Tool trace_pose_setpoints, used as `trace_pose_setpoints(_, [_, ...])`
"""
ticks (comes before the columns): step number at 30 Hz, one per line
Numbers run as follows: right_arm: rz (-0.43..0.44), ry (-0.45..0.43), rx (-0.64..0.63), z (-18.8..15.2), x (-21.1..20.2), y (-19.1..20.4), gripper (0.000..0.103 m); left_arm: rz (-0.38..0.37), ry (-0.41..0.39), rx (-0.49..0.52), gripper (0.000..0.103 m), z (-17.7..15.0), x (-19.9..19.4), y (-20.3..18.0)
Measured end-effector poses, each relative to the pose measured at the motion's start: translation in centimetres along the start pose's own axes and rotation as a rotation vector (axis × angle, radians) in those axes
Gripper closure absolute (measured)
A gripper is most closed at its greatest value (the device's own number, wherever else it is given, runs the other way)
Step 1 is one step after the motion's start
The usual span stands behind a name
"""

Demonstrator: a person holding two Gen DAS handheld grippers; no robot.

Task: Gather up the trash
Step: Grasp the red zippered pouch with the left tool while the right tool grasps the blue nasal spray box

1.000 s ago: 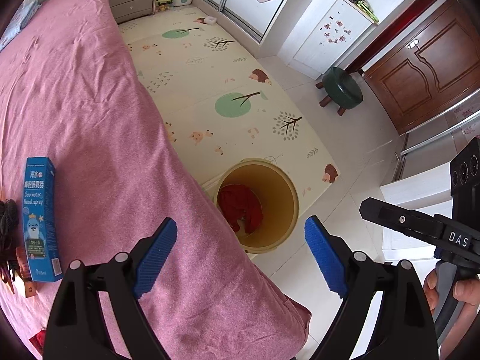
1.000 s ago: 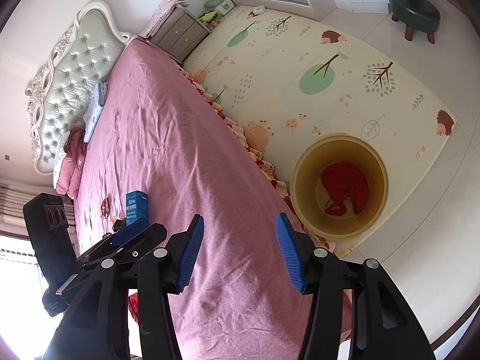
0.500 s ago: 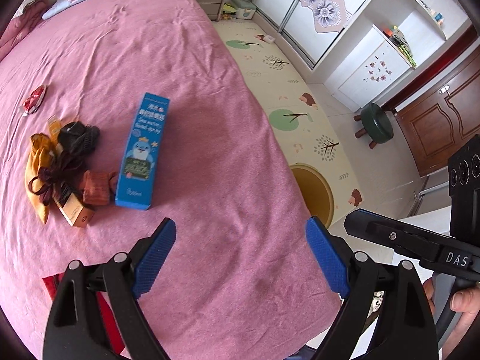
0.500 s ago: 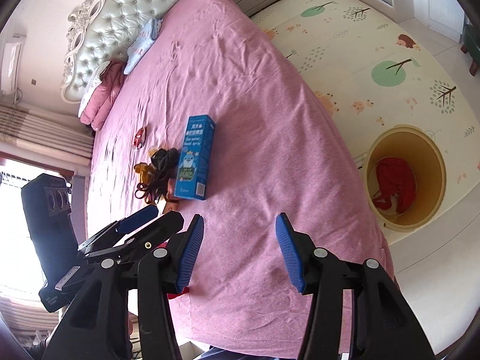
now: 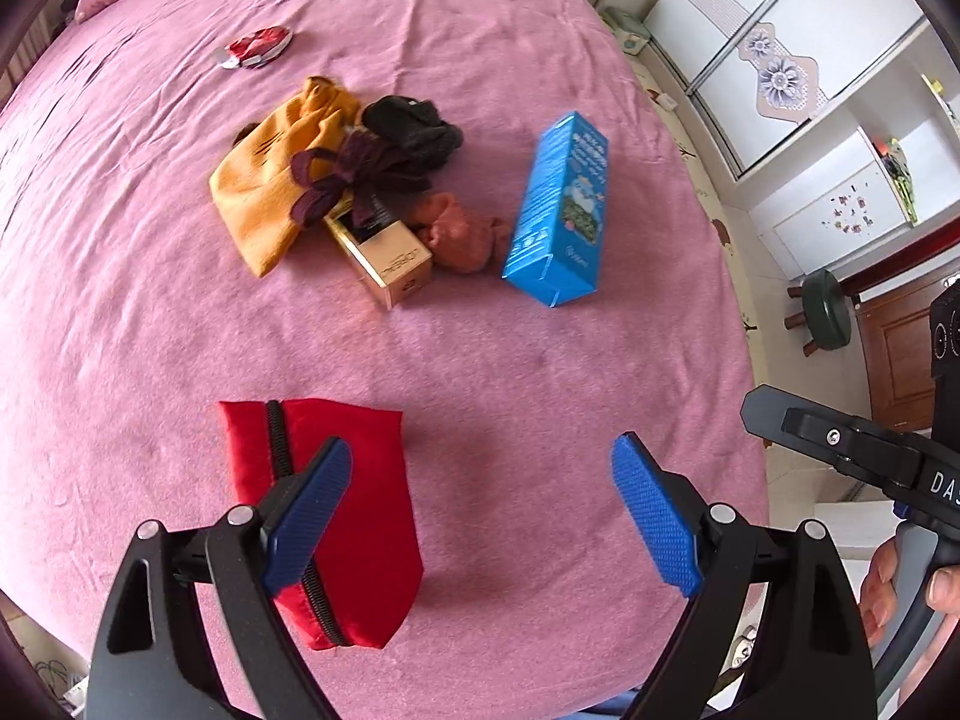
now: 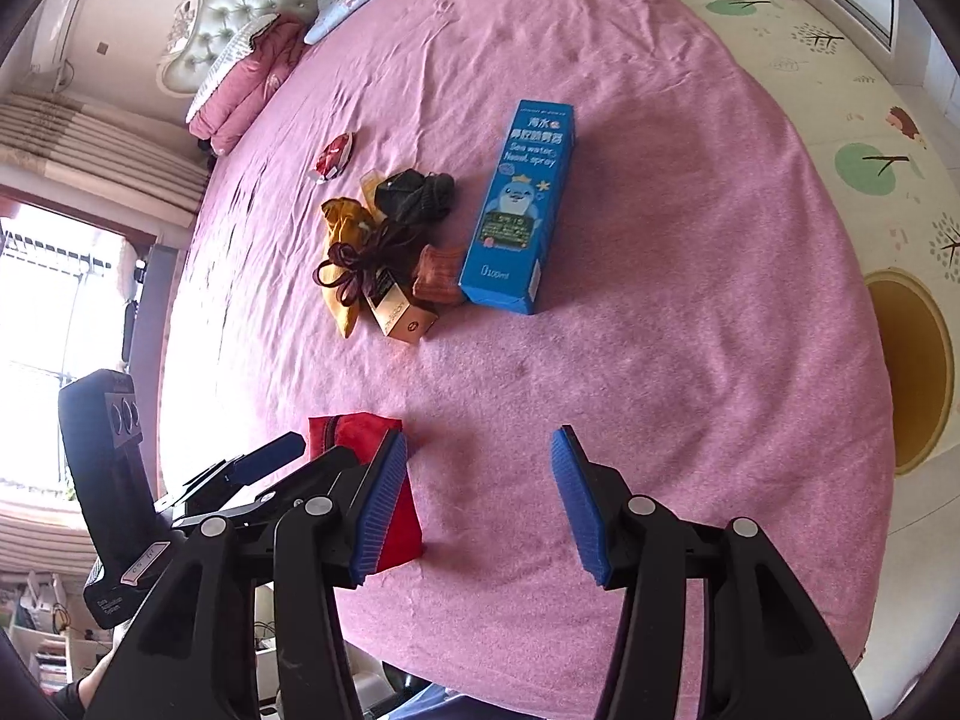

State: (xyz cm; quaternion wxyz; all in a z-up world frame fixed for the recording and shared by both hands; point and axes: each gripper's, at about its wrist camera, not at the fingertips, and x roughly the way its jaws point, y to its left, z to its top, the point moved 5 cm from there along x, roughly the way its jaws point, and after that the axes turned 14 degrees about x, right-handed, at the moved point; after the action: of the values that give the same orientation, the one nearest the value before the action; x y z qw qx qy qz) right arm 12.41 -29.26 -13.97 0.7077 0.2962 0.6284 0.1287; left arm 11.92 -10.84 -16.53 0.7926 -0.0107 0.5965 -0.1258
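Both cameras have swung away from the floor bin toward the bed point(image 5: 540, 360), so the scattered items now fill the view where a second ago the bin did; judged from this, a fresh pick is being lined up. Pink, matte bedcover fabric carries all the trash. At the floor edge, the round tan bin point(image 6: 918, 360) is only partly visible in the right wrist view. Nearest lies a red satin zip pouch point(image 5: 366, 516), soft and flat, partly under the left gripper point(image 5: 480, 516), whose fingers stand wide apart and empty. Fingers of the right gripper point(image 6: 480, 504) are likewise wide and hold nothing. Farther off lies a rigid blue carton point(image 5: 561, 210), rectangular and glossy, beside a limp yellow drawstring bag point(image 5: 270, 180), a gold box point(image 5: 384, 252), a crumpled brown wad point(image 5: 462, 234) and a foil wrapper point(image 5: 258, 45).
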Motion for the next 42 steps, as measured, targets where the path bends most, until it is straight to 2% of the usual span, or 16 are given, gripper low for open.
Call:
trace_pose_setpoints(8, [-0.024,0.061,-0.055,-1.7,4.9,3.1,0.052,0.003,0.026,-0.111,0.014,-3.4,1.3,5.5])
trace_pose_setpoints(13, [-0.035,0.086,-0.079,-2.2,7.0,3.9,0.052,-0.006,0.038,-0.159,0.013,-4.8,3.0,7.5])
trace_pose_setpoints(20, [-0.045,0.095,-0.072,-2.3,8.6,4.2,0.052,-0.057,0.071,-0.228,0.013,-6.5,5.9,8.8])
trace_pose_setpoints(21, [-0.047,0.095,-0.068,-2.3,8.8,4.1,0.051,-0.065,0.074,-0.237,0.017,-6.7,6.2,8.9])
trace_pose_setpoints(23, [-0.055,0.099,-0.059,-2.3,9.4,4.0,0.051,-0.054,0.102,-0.231,0.031,-7.1,6.7,8.8])
trace_pose_setpoints(25, [-0.06,0.102,-0.056,-2.4,9.6,3.8,0.051,-0.065,0.115,-0.226,0.047,-7.2,7.1,8.4])
trace_pose_setpoints(26, [-0.062,0.101,-0.054,-2.4,9.6,3.8,0.051,-0.077,0.119,-0.234,0.053,-7.2,7.2,8.3])
trace_pose_setpoints(30, [-0.062,0.099,-0.044,-2.1,9.7,3.6,0.051,-0.126,0.106,-0.243,0.084,-6.4,6.9,7.7])
trace_pose_setpoints(31, [-0.061,0.097,-0.04,-2.0,9.7,3.6,0.051,-0.128,0.099,-0.234,0.088,-6.0,6.7,7.4])
trace_pose_setpoints(34, [-0.061,0.083,-0.036,-1.3,9.4,3.7,0.051,-0.143,0.069,-0.21,0.092,-4.7,5.9,6.7])
trace_pose_setpoints(39, [-0.077,0.051,-0.019,0.9,8.8,3.3,0.05,-0.162,-0.003,-0.183,0.092,-1.6,4.1,6.3])
trace_pose_setpoints(42, [-0.13,0.02,0.03,3.0,8.9,2.3,0.049,-0.153,-0.031,-0.175,0.093,0.1,3.7,6.8])
